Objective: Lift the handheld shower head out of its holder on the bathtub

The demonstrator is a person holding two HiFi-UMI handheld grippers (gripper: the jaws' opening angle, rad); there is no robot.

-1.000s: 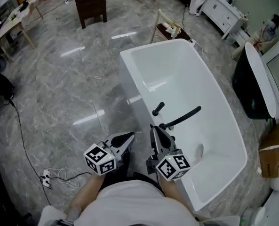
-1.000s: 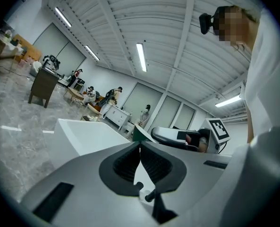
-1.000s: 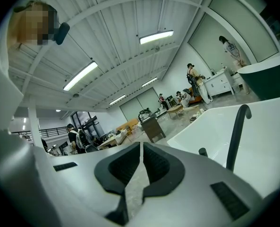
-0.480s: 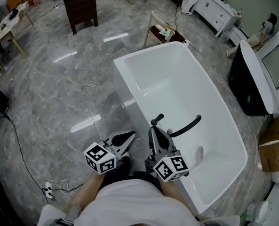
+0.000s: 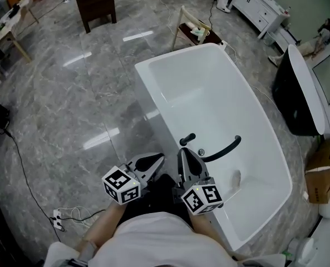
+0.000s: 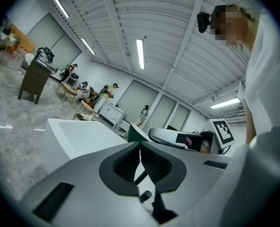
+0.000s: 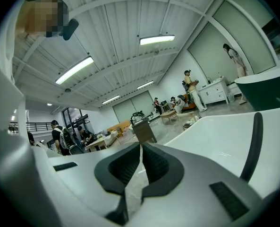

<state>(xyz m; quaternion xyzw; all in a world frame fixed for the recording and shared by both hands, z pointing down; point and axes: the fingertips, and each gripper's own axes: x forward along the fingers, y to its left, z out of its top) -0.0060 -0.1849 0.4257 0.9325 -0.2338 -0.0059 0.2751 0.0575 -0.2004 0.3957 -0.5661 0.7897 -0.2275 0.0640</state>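
Observation:
A white bathtub [image 5: 145, 90] fills the middle of the head view. On its near rim a long black handheld shower head [image 5: 223, 147] rests in a chrome holder [image 5: 201, 152], beside a black knob [image 5: 187, 139]. My right gripper [image 5: 182, 151] is shut and empty, its tips just short of the holder. My left gripper [image 5: 160, 158] is also shut on nothing and hangs outside the tub's left side. In the right gripper view the closed jaws [image 7: 140, 148] point along the tub, with the black shower head [image 7: 253, 143] to their right. The left gripper view shows closed jaws [image 6: 140, 148] and the tub [image 6: 78, 136].
A dark tub [image 5: 298, 93] and a cardboard box [image 5: 320, 174] stand to the right. Beyond the white tub are a wooden stool [image 5: 195, 32], a dark cabinet [image 5: 95, 1] and a white sideboard [image 5: 259, 7]. A cable and power strip [image 5: 59, 218] lie on the floor, bottom left.
Both grippers have moved a little along the tub's near end with the person. Both have stayed shut, and the shower head has not moved in its holder.

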